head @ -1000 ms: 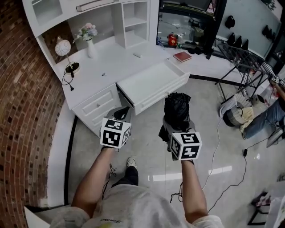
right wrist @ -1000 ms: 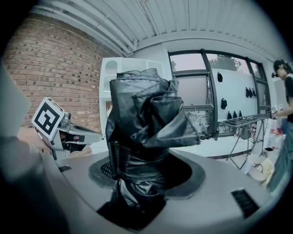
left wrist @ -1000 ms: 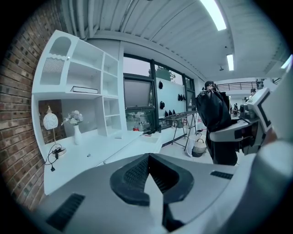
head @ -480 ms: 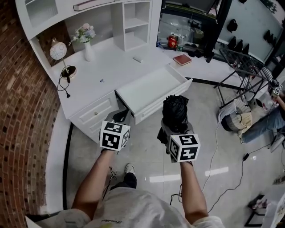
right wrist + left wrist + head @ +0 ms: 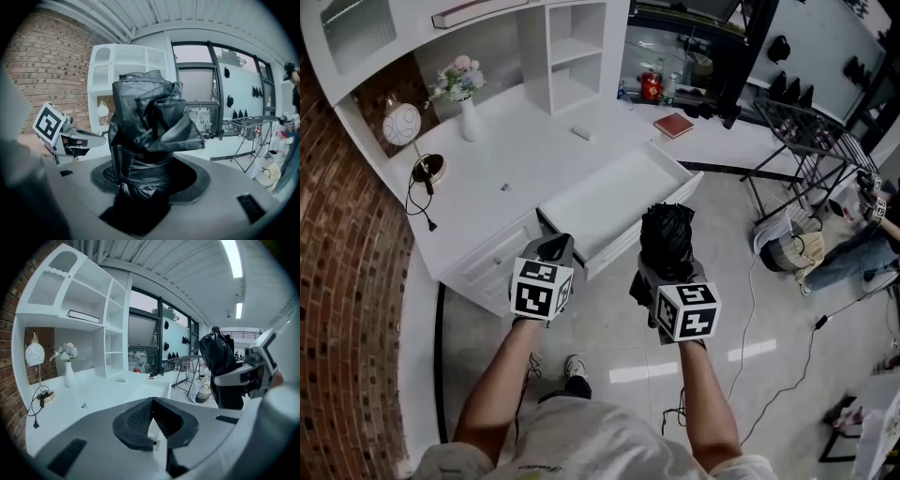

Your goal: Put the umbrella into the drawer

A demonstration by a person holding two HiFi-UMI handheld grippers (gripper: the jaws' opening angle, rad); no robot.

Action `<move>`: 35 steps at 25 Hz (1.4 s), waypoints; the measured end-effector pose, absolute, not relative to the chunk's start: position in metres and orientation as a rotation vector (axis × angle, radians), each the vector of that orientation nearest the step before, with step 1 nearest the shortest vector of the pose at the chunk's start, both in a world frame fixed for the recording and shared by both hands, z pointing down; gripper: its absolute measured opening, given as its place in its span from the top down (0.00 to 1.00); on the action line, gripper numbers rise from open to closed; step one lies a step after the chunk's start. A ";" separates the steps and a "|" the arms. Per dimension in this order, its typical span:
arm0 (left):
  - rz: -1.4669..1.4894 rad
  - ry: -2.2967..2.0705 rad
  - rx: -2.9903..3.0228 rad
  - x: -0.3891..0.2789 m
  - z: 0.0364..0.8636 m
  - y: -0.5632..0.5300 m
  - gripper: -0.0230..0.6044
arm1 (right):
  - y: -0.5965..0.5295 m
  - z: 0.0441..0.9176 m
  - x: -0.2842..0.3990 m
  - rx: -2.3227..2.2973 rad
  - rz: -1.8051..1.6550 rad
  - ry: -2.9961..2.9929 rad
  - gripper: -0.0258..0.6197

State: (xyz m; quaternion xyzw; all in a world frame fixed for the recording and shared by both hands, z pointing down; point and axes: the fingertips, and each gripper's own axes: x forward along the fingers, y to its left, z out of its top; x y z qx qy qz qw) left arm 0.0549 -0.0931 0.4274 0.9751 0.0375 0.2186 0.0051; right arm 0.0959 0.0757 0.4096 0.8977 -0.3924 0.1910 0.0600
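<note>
A folded black umbrella (image 5: 666, 239) stands upright in my right gripper (image 5: 667, 272), which is shut on its lower part; in the right gripper view the umbrella (image 5: 150, 117) fills the middle and hides the jaws of the right gripper (image 5: 143, 176). An open white drawer (image 5: 609, 202) sticks out of the desk just beyond both grippers. My left gripper (image 5: 553, 251) hovers at the drawer's near left corner, shut and holding nothing. The left gripper view shows the left gripper (image 5: 152, 401) with its pads meeting at the tips, the drawer (image 5: 157, 387) ahead and the umbrella (image 5: 220, 362) to the right.
The white desk (image 5: 516, 150) carries a flower vase (image 5: 467, 103), a round lamp (image 5: 403, 127) with a cable, and a red book (image 5: 673, 125). Shelves rise behind it. A drying rack (image 5: 811, 127), a bag (image 5: 787, 248) and a seated person (image 5: 862, 244) are to the right.
The desk and drawer have slid left and nearer to the grippers in the head view. The umbrella stays in the right gripper, and the left gripper stays shut.
</note>
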 end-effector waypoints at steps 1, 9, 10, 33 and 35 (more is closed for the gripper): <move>0.682 0.127 3.051 0.059 0.428 -0.096 0.97 | 0.073 0.410 0.098 2.717 0.583 -1.181 0.57; 0.666 0.184 3.030 0.084 0.432 -0.117 0.97 | 0.046 0.411 0.117 2.699 0.581 -1.144 0.57; 0.667 0.191 3.028 0.087 0.433 -0.119 0.97 | 0.043 0.410 0.119 2.699 0.580 -1.141 0.57; 0.684 0.255 3.027 0.121 0.440 -0.147 0.97 | 0.014 0.416 0.148 2.738 0.599 -1.098 0.57; 0.680 0.255 3.033 0.124 0.438 -0.148 0.97 | 0.014 0.415 0.152 2.745 0.593 -1.098 0.57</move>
